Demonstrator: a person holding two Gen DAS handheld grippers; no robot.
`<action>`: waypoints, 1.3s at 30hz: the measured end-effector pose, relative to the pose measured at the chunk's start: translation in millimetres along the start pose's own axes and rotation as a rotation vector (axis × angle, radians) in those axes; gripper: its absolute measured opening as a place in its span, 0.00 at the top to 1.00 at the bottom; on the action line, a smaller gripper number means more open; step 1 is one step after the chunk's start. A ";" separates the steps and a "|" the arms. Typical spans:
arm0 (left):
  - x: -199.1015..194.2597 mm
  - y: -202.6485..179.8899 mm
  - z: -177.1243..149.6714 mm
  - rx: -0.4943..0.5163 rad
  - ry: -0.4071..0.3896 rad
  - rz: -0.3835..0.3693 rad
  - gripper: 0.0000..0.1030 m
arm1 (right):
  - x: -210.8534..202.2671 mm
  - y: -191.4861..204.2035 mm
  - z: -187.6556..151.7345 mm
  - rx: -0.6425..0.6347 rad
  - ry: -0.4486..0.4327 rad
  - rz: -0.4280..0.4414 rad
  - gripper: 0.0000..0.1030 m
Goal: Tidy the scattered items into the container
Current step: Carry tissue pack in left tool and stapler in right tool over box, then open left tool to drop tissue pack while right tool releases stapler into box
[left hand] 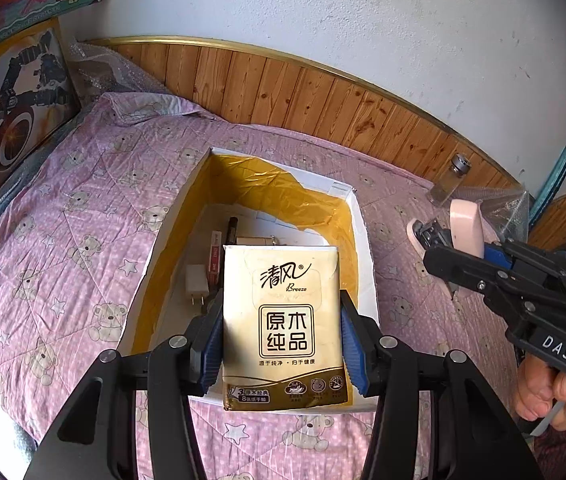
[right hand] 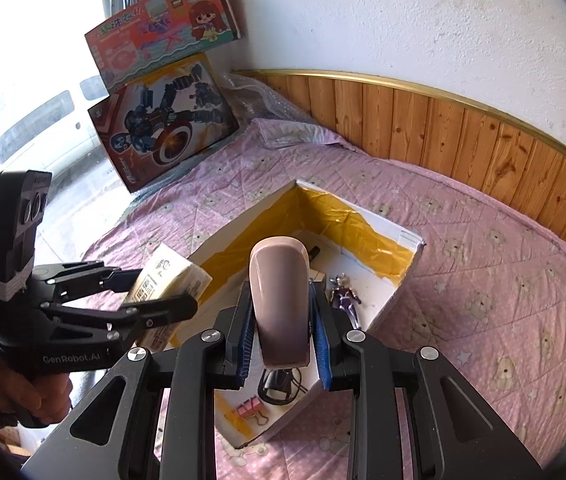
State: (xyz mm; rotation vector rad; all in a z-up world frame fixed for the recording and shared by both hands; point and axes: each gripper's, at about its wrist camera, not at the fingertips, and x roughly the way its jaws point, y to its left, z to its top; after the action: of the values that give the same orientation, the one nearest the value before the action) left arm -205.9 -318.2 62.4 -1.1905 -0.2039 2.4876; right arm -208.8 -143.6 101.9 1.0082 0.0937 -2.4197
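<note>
Holding both loads over the box (left hand: 363, 236), lower before letting go. Your left gripper (left hand: 279, 344) clamps the tissue pack (left hand: 283, 320); your right gripper (right hand: 281, 336) clamps the pink stapler (right hand: 281, 300).

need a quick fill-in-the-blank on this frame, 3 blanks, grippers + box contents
1. The left gripper is shut on a pack of ____.
2. The right gripper holds a stapler whose colour is ____.
3. Inside the box, the small figurine lies ____ the right gripper's fingers.

Missing words: tissues; pink; beyond
</note>
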 end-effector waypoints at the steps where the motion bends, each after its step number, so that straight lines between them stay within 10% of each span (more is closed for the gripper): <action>1: 3.5 -0.3 1.0 0.005 0.009 -0.003 0.50 | 4.9 -3.1 4.1 0.006 0.007 0.002 0.74; 30: 96.1 24.3 -12.7 0.036 0.254 -0.017 0.50 | 184.3 -53.9 70.7 0.061 0.343 0.025 0.74; 39: 114.0 31.7 -17.0 0.011 0.307 -0.005 0.41 | 198.1 -68.1 74.6 0.068 0.317 -0.019 0.51</action>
State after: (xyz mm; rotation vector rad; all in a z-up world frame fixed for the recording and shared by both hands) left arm -266.5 -303.2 -39.5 -1.5429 -0.1098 2.2595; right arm -407.1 -188.9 12.2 1.4214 0.1320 -2.2731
